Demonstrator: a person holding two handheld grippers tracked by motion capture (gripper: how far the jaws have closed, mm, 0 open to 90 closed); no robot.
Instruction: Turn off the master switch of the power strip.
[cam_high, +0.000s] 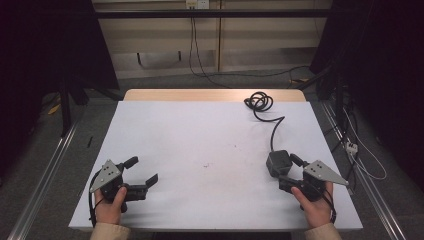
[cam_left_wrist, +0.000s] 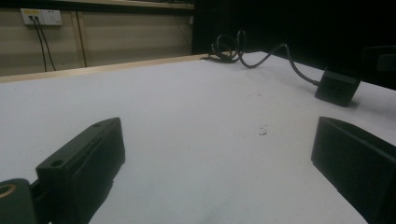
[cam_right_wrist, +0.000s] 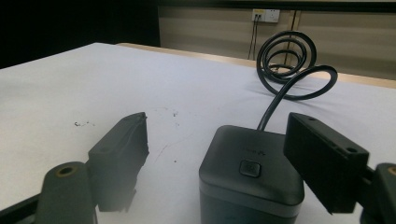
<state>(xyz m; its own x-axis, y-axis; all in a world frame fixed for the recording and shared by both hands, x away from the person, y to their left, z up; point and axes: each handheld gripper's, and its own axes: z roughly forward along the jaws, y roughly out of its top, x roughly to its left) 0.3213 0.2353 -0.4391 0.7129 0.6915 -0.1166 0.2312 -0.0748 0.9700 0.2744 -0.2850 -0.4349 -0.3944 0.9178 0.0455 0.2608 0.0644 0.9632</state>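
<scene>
Power cube (cam_right_wrist: 252, 175) sits between right gripper (cam_right_wrist: 219, 154) fingers, nearer the right one, pads not yet touching. Centre it, squeeze the flat sides evenly. Left gripper (cam_left_wrist: 217, 163) open, empty.

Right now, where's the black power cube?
High view: the black power cube sits on the white table at its right side, between the open jaws of the right tool. Its cable runs to a coil near the far edge.
</scene>
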